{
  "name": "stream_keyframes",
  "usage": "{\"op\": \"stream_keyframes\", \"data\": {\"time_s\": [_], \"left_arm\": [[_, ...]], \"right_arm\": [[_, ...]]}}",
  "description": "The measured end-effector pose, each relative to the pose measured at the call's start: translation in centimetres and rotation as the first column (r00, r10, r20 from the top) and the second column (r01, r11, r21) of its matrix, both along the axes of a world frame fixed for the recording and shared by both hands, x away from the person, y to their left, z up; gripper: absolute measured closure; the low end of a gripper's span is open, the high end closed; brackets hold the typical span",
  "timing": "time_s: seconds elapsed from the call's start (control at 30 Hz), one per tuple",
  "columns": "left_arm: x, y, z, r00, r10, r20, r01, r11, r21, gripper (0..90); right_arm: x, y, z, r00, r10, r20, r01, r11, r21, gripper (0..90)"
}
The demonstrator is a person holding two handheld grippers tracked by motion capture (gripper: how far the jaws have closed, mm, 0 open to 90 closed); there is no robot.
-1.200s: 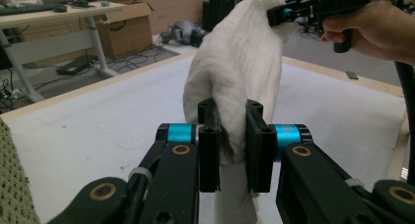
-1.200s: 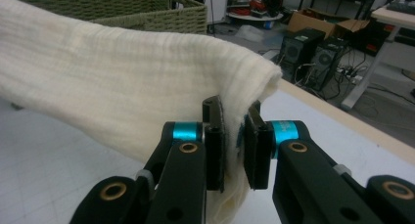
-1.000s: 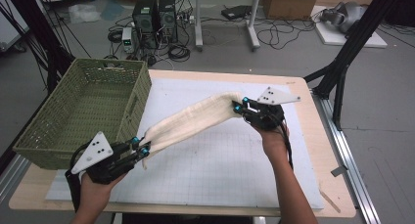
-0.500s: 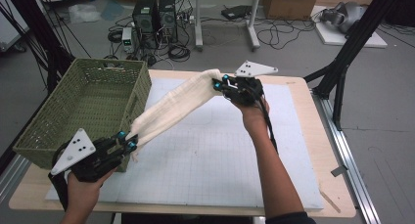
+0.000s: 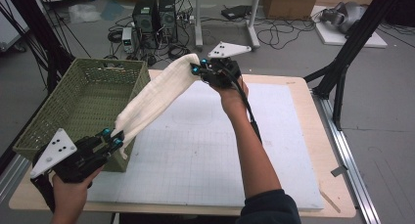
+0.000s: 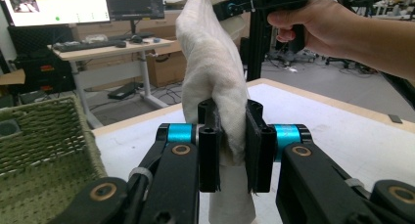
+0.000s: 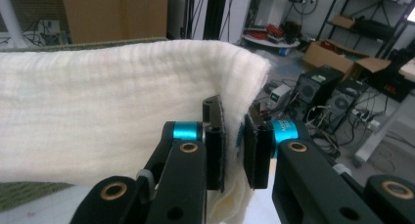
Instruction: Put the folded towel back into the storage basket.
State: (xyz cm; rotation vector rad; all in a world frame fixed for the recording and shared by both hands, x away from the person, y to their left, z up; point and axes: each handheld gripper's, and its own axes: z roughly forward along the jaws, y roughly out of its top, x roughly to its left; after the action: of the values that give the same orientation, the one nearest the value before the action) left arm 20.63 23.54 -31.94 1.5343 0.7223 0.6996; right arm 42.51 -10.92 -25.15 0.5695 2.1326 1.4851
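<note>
A cream folded towel (image 5: 155, 93) hangs stretched in the air between both grippers, slanting over the right rim of a green woven basket (image 5: 63, 114). My left gripper (image 5: 113, 139) is shut on the towel's near end, low at the basket's front right corner; the cloth (image 6: 215, 82) is pinched between its jaws. My right gripper (image 5: 197, 70) is shut on the far end, raised above the table's back edge, with the towel (image 7: 112, 106) spreading left from its jaws. The right hand (image 6: 318, 23) and its gripper also appear in the left gripper view.
A white gridded mat (image 5: 205, 150) covers the wooden table (image 5: 323, 136). The basket stands at the table's left edge. Computer towers (image 5: 154, 13), cables and black frame legs (image 5: 342, 62) are on the floor beyond the table.
Both grippers carried the towel leftward and up. The right gripper rose toward the back edge of the table, and the left gripper moved left to the basket's front corner.
</note>
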Motion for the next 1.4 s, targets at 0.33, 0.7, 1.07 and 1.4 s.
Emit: {"op": "stream_keyframes", "data": {"time_s": [0.33,0.7,1.07,1.4], "left_arm": [[-0.5,1.6,0.3,0.9982,0.059,0.01,-0.059,0.9982,-0.011,78.6],[-1.1,3.3,0.5,0.9931,0.116,0.019,-0.115,0.9928,-0.033,78.6],[-1.4,4.7,0.5,0.9853,0.17,0.022,-0.168,0.9843,-0.052,78.6],[-1.3,5.6,0.2,0.9749,0.222,0.014,-0.221,0.9743,-0.04,78.6]], "right_arm": [[1.8,4.6,1.4,0.9993,0.036,0.006,-0.036,0.9992,-0.016,81.9],[3.4,10.1,2.9,0.9977,0.066,0.011,-0.066,0.9976,-0.019,81.9],[4.3,14.9,4.0,0.9947,0.099,0.026,-0.099,0.9946,-0.032,81.9],[5.2,18.0,3.7,0.9941,0.107,0.015,-0.106,0.9932,-0.047,81.9]]}}
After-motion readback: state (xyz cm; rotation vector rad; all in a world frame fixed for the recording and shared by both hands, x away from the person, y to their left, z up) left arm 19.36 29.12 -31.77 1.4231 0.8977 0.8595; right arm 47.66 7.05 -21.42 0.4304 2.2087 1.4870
